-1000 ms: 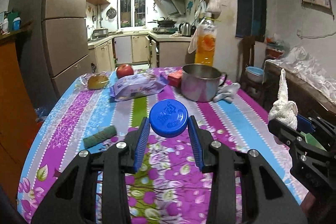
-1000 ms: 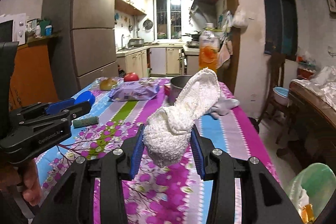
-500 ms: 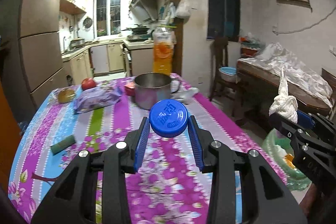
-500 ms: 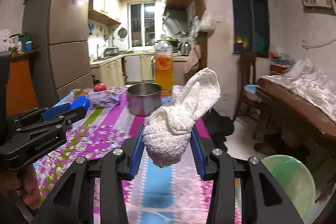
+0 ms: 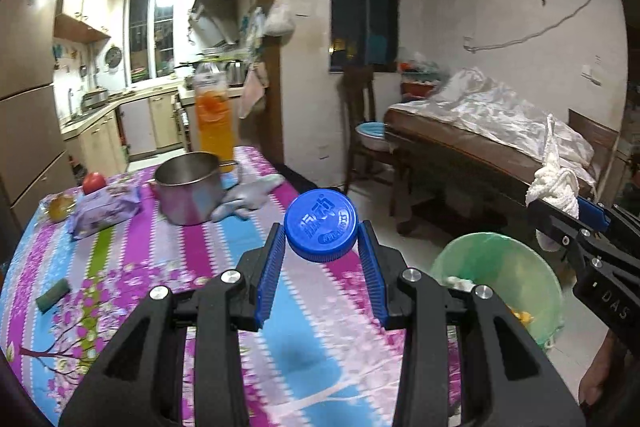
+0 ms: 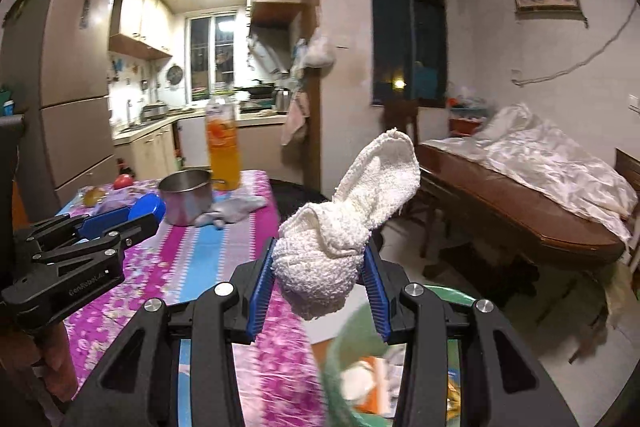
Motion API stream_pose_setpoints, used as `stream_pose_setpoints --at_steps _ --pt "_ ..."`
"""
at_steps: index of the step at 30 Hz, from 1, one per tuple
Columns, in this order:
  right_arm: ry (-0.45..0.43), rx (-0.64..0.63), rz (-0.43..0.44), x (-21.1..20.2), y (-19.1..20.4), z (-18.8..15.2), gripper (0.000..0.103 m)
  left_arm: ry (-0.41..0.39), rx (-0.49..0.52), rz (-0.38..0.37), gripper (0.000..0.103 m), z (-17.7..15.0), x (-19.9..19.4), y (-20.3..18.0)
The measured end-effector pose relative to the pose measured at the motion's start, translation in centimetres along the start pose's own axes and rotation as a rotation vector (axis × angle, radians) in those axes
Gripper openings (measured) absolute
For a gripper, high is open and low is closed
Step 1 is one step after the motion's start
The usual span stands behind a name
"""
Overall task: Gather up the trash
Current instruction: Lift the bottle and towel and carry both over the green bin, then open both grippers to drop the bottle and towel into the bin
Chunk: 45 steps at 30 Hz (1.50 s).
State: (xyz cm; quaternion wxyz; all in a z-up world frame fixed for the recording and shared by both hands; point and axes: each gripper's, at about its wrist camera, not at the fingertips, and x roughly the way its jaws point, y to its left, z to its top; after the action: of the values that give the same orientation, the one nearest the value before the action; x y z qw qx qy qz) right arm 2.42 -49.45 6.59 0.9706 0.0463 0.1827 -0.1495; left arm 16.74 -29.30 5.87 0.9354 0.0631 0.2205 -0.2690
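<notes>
Trash fills both my grips: left gripper (image 5: 321,259) jaws clamp the blue bottle cap (image 5: 321,225) above the bench (image 5: 208,255) edge, right gripper (image 6: 318,277) jaws squeeze the white rag (image 6: 340,227) over the green bin (image 5: 520,267), ready for dropping.

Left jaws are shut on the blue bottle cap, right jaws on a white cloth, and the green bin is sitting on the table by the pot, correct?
Not quite. The green bin stands on the floor beside the table, as the left wrist view shows. The rest holds: blue bottle cap in the left jaws, white cloth in the right.
</notes>
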Motion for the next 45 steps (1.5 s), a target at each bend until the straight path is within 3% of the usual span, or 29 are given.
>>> stream_pose_setpoints --at_steps 11,21,24,32,45 --pt "0.07 0.062 -0.101 -0.2 -9.4 -1.9 0.043 0.044 0.062 -0.109 0.036 0.4 2.7 -7.0" --pt "0.319 0.127 -0.069 5.4 -15.4 -4.1 0.043 0.221 0.131 -0.205 0.036 -0.7 8.4 -12.9" --pt "0.402 0.12 -0.047 7.5 -16.2 -5.2 0.043 0.282 0.148 -0.224 0.036 -1.2 10.5 -13.8" --pt "0.523 0.165 0.005 10.9 -17.7 -7.6 0.043 0.384 0.178 -0.217 0.036 -2.7 14.3 -15.5" --pt "0.571 0.182 0.02 12.3 -17.4 -9.3 0.043 0.434 0.185 -0.205 0.036 -3.5 16.2 -16.3"
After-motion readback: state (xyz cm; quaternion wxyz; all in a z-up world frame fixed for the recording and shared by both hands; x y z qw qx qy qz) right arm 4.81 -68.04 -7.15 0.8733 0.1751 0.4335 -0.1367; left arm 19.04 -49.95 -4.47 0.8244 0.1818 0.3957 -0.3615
